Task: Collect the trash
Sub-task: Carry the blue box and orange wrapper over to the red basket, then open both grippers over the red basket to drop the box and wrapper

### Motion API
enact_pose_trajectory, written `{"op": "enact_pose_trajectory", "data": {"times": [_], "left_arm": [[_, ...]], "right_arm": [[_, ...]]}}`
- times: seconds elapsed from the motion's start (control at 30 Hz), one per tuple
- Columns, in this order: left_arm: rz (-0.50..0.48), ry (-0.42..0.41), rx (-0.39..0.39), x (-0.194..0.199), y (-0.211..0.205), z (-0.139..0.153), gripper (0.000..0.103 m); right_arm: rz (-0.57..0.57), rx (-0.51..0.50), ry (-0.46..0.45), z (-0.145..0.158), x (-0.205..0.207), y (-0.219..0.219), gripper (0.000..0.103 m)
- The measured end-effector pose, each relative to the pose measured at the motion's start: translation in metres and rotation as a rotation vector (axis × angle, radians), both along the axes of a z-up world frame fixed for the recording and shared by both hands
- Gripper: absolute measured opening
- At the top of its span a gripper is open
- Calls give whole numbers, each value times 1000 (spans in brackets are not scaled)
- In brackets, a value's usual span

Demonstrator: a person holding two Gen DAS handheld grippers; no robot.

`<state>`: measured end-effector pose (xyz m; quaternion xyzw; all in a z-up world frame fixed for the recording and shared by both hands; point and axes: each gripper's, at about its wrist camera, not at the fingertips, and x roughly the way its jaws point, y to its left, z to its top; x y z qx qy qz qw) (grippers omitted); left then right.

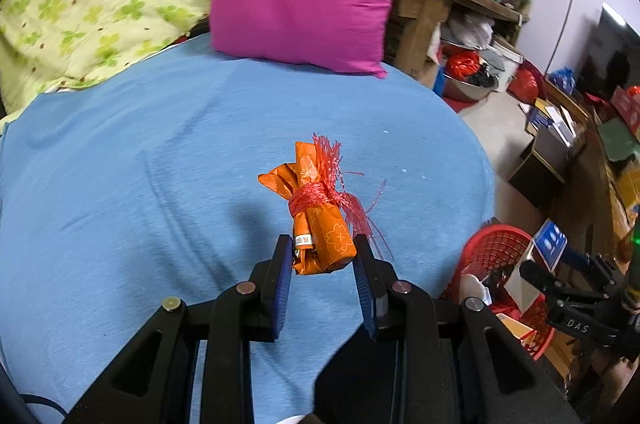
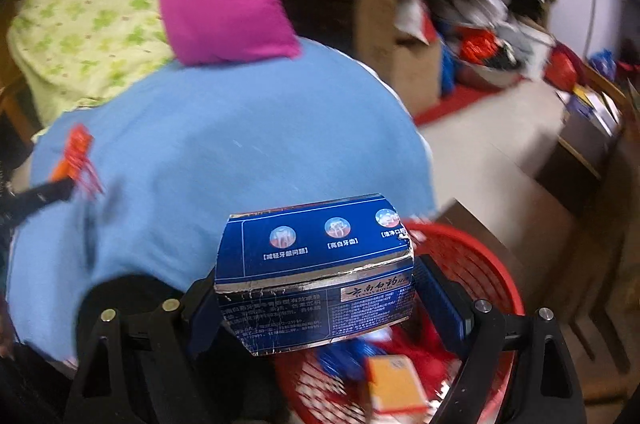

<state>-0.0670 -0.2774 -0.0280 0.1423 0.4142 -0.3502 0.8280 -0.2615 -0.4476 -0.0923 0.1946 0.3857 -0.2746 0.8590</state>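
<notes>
Trash should drop cleanly: carry the toothpaste box (image 2: 316,276) in the right claw (image 2: 320,300) and the orange bundle (image 1: 318,220) in the left claw (image 1: 322,260) past the bed's (image 1: 160,164) edge, over the red basket (image 2: 476,264), before releasing.

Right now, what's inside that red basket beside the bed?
The red basket holds an orange-and-white carton, blurred red and blue wrappers, and something white. The blue toothpaste box in the right tongs covers part of it; the bottom is hidden.

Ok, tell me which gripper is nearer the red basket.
Right. The right gripper holds the blue toothpaste box directly above the red basket; the left gripper, shut on the orange bundle, is over the blue bedsheet beside it.
</notes>
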Motion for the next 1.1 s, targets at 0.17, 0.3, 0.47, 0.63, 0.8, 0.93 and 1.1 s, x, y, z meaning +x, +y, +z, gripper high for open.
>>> {"op": "enact_pose_trajectory", "data": {"times": [0.17,0.3,0.47,0.63,0.8,0.93,1.1], "left_arm": [[-35,6,7,-10,-13,-2,32],[-64,3,16,-19,-23,-4,32],[-96,-3,31,-30,-38,-6,32],[-117,-9,39,-39,-50,-5,32],[-147,-14,41,-49,-62,-4,32],[-176,-19,43,-59,-75,-3,32],[-206,-27,45,-71,-86,-1,32]], "right_arm": [[-49,16,37,-12,-28,-14,89],[-79,26,49,-17,-41,-23,89],[-94,48,64,-25,-47,-27,89],[-110,65,71,-34,-56,-28,89],[-134,82,74,-39,-66,-34,89],[-151,102,77,-45,-73,-37,89],[-165,122,77,-50,-79,-40,89]]}}
